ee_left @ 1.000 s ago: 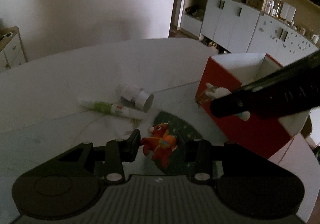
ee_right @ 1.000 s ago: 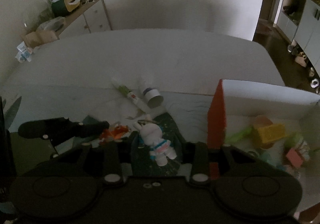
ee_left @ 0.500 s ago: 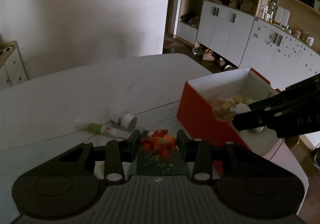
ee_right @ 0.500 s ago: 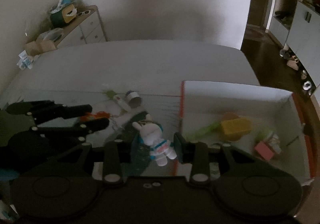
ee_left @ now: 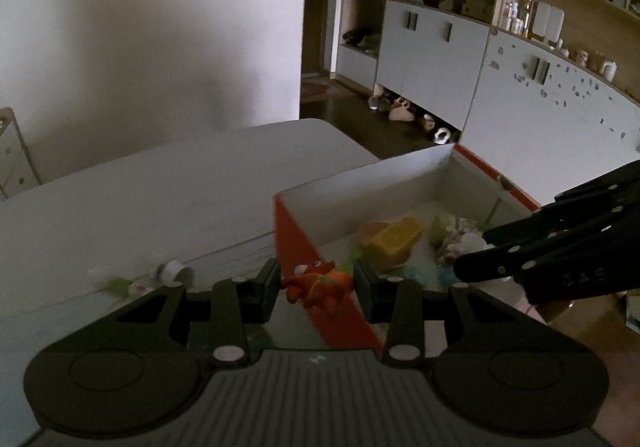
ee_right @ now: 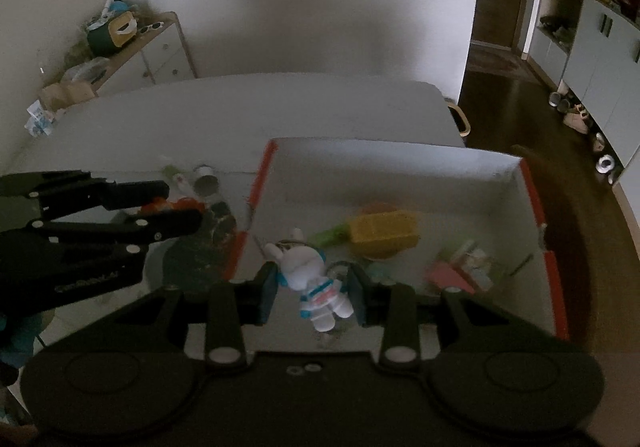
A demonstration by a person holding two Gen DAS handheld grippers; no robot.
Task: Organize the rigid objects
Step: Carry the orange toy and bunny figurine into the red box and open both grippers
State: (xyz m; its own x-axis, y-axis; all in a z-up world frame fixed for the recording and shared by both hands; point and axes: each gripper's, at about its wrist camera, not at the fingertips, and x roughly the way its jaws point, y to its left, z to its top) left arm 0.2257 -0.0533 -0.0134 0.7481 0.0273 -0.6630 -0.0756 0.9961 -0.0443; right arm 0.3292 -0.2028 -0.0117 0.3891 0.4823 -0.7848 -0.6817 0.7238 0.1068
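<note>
Left tool (ee_left: 316, 283) is clamped on the little orange toy (ee_left: 318, 283), right over the red wall of the box (ee_left: 298, 243). Right tool (ee_right: 312, 283) is squeezing the white bunny figure (ee_right: 310, 279), hanging above the box's inside.

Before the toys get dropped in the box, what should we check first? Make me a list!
1. Left gripper jaws shut on the orange toy: ok.
2. Right gripper jaws shut on the white bunny toy: ok.
3. Bunny toy hangs over the inside of the red box: ok.
4. Orange toy is past the box's near wall: not ok in the right wrist view, where it hangs to the left of the box; wait.
5. Free floor in the box beside the yellow block: ok.
6. The two grippers are apart: ok.
</note>
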